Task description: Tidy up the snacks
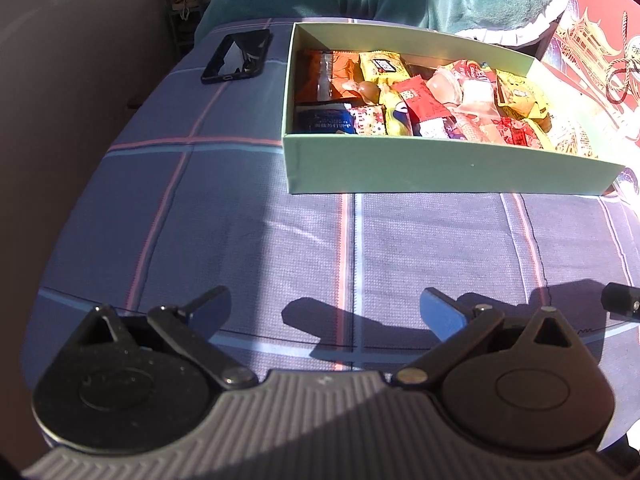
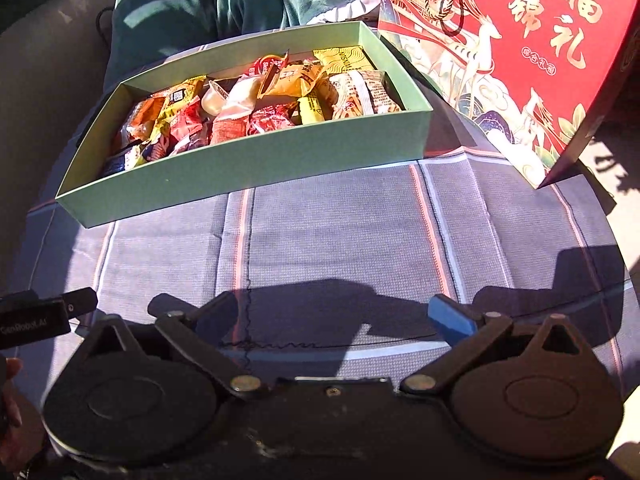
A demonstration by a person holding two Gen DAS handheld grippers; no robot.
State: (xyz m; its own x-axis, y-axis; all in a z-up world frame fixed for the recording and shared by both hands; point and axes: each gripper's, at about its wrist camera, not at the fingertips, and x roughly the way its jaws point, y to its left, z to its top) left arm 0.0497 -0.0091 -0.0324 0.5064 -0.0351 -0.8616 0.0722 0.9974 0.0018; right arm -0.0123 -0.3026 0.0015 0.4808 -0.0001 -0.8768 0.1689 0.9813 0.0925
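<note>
A pale green open box (image 1: 420, 168) stands on the checked cloth, filled with several wrapped snacks (image 1: 404, 96) in yellow, red, orange and blue. It also shows in the right wrist view (image 2: 256, 168), with the snacks (image 2: 264, 108) inside. My left gripper (image 1: 324, 312) is open and empty, low over the cloth in front of the box. My right gripper (image 2: 332, 312) is open and empty too, in front of the box. Each gripper's side just shows in the other's view: the right gripper (image 1: 620, 304) and the left gripper (image 2: 36, 316).
A black phone (image 1: 236, 56) lies on the cloth left of the box. A red gift box lid (image 2: 532, 48) with gold characters leans at the right, also in the left wrist view (image 1: 596, 52). A teal blanket (image 2: 224, 0) lies behind. The table edge curves at left.
</note>
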